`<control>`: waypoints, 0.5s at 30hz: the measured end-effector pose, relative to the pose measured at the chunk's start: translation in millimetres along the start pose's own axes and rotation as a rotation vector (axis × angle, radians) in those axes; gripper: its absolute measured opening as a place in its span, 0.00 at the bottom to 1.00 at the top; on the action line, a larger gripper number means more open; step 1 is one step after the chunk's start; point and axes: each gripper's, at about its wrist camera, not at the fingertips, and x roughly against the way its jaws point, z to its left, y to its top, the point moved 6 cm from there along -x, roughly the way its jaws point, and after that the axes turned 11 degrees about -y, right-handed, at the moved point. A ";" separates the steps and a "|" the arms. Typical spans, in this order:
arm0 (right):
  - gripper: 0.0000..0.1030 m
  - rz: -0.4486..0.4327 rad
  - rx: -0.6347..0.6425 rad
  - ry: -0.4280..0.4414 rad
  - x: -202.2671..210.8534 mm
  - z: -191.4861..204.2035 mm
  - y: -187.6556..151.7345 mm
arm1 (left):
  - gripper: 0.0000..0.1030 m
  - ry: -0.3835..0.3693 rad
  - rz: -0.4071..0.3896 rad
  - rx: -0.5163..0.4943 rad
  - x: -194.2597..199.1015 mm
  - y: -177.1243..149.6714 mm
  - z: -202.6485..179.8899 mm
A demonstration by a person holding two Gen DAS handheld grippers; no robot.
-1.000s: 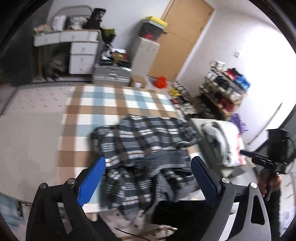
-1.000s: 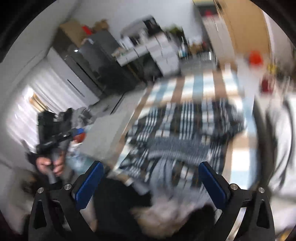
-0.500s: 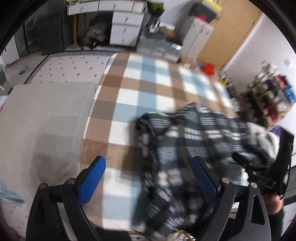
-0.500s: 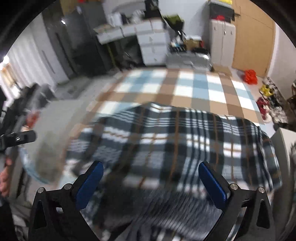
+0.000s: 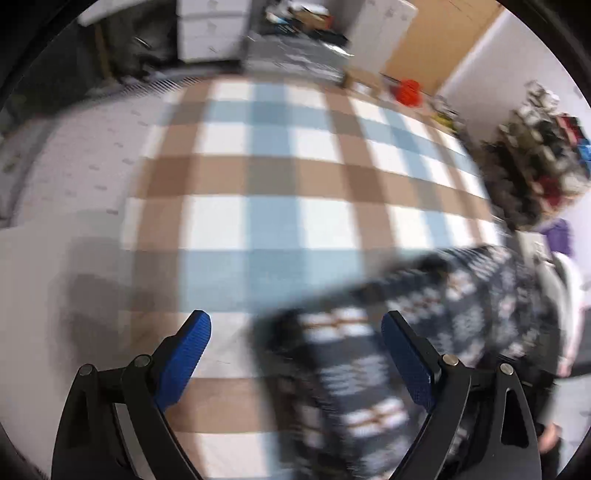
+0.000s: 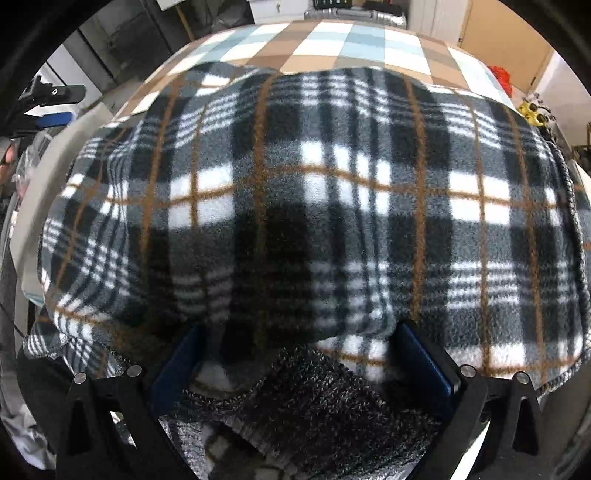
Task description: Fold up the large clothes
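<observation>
A large black, white and brown plaid fleece garment [image 6: 314, 206] lies bunched on a table with a brown, blue and white checked cloth [image 6: 354, 40]. It fills the right wrist view, with its grey knit hem [image 6: 314, 398] nearest. My right gripper [image 6: 301, 354] is open, its blue pads pushed in under the fleece's near edge. In the left wrist view the garment [image 5: 424, 332] is blurred at the lower right. My left gripper [image 5: 295, 350] is open and empty above the checked cloth [image 5: 266, 177], at the garment's left edge.
White drawers [image 5: 210, 26] and a wooden door [image 5: 439, 40] stand behind the table. A shoe rack [image 5: 543, 155] is at the right and a red object [image 5: 408, 90] lies on the floor. A pile of pale laundry [image 5: 569, 280] sits right of the garment.
My right gripper has dropped down and forward into the garment's near edge. My left gripper has swung left and lower over the checked cloth, so the garment now sits at its right.
</observation>
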 end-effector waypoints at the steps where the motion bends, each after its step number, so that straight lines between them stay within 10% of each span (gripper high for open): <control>1: 1.00 -0.007 -0.007 0.001 0.3 -0.1 0.2 | 0.88 -0.016 0.032 -0.011 -6.0 -2.8 -5.2; 8: 1.00 -0.004 -0.028 0.024 -3.3 -6.6 4.5 | 0.88 -0.035 0.128 -0.055 -35.4 -33.6 -28.9; 13: 1.00 0.024 -0.101 0.205 29.9 -25.9 34.1 | 0.89 0.183 0.144 -0.163 -62.9 -54.5 -21.0; 15: 1.00 -0.029 -0.125 0.237 53.3 -44.3 52.2 | 0.89 0.156 0.161 -0.117 -74.2 -62.3 -10.3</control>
